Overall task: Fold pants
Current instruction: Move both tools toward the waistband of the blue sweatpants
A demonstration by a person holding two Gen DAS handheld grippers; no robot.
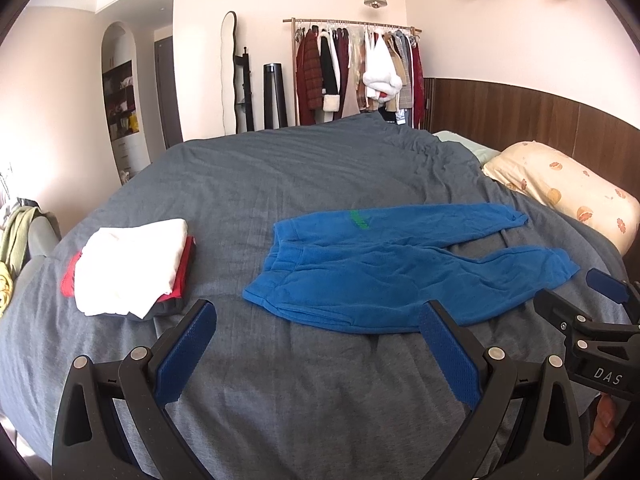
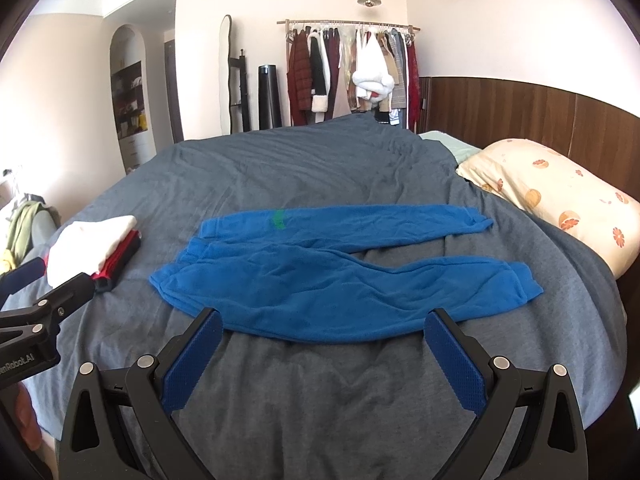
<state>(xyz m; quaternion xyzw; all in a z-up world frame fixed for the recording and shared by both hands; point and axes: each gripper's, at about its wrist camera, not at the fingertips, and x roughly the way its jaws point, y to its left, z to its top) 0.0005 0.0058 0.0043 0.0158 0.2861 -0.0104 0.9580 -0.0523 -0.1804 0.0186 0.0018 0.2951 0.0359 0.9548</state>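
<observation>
"DAS" reads on your right gripper body; part of "Robot.AI" on your left gripper. Blue pants lie flat on the grey bed, legs spread toward the pillow. Both sets of fingers spread wide, holding nothing, just short of the pants' near edge. Folded stack lies to the left.
</observation>
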